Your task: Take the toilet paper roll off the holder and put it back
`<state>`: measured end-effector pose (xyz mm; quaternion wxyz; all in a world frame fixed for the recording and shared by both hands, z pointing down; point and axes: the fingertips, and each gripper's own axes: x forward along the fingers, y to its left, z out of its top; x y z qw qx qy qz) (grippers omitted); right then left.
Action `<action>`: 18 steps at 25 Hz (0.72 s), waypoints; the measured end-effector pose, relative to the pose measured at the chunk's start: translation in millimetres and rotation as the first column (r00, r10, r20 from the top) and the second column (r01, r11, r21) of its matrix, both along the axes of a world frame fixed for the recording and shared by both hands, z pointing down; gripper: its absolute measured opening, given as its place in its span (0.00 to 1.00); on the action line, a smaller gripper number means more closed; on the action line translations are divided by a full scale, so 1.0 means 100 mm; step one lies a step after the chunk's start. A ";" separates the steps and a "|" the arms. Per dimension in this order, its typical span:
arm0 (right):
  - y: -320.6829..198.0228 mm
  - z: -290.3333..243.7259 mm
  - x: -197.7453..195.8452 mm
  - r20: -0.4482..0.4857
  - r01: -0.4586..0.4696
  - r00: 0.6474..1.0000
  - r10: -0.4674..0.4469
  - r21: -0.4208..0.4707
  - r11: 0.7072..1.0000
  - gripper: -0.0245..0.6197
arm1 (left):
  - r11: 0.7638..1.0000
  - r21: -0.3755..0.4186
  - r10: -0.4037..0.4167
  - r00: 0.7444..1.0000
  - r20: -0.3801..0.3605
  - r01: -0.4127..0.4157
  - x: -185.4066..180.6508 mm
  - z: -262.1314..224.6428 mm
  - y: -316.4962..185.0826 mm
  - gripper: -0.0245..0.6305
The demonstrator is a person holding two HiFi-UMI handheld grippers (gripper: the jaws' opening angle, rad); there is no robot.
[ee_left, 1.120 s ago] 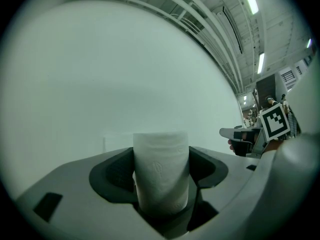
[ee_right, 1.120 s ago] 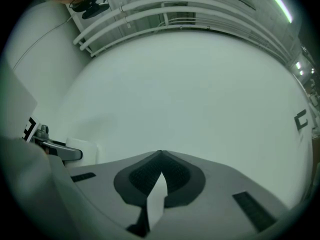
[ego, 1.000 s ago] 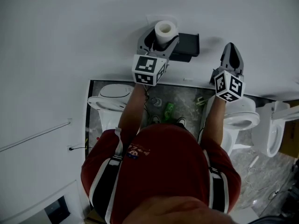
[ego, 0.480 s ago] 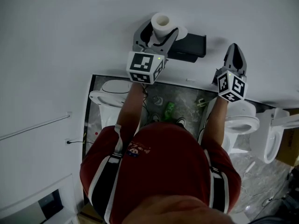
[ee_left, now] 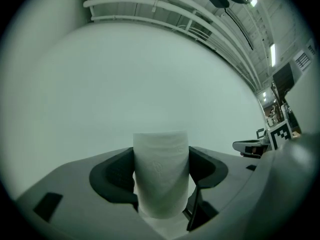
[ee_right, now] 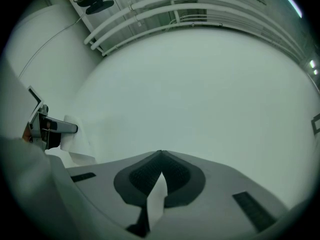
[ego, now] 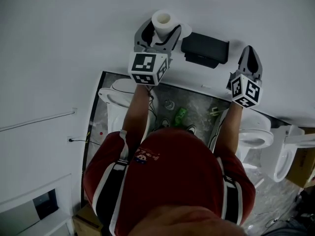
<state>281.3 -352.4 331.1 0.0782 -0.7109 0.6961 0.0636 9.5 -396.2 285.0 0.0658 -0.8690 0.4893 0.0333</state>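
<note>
White toilet paper roll (ego: pixel 161 21) stands on end, free of the wall, pinched between the left gripper's (ego: pixel 160 28) wide-set fingers. Its black holder (ego: pixel 205 48) lies close on the right, between both grippers; the right gripper (ego: pixel 250 50) waits beyond with its fingers pressed together.

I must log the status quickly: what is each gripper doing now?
Left gripper: closed on the toilet paper roll.
Right gripper: closed, holding nothing.

Roll (ego: pixel 161 21) left of holder (ego: pixel 205 49), apparently just apart.
</note>
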 end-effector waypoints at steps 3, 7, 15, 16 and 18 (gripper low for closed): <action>-0.06 0.03 -0.10 0.000 0.020 1.000 -0.020 -0.007 1.000 0.05 | 0.999 -0.009 -0.041 0.999 0.004 0.041 -0.17 0.05 -0.01 0.57; -0.11 0.07 -0.20 0.004 0.037 0.999 -0.037 -0.015 0.999 0.05 | 0.996 -0.026 -0.080 0.997 0.008 0.080 -0.33 0.14 -0.03 0.57; -0.12 0.12 -0.29 -0.007 0.047 0.999 -0.047 -0.030 0.998 0.05 | 0.988 -0.063 -0.140 0.989 0.036 0.142 -0.49 0.46 -0.08 0.57; -0.11 0.13 -0.30 -0.005 0.048 0.999 -0.048 -0.031 0.998 0.05 | 0.986 -0.062 -0.152 0.987 0.050 0.155 -0.50 0.51 -0.09 0.57; -0.10 0.15 -0.32 -0.008 0.052 0.999 -0.053 -0.037 0.998 0.05 | 0.982 -0.066 -0.173 0.982 0.070 0.178 -0.51 0.62 -0.10 0.57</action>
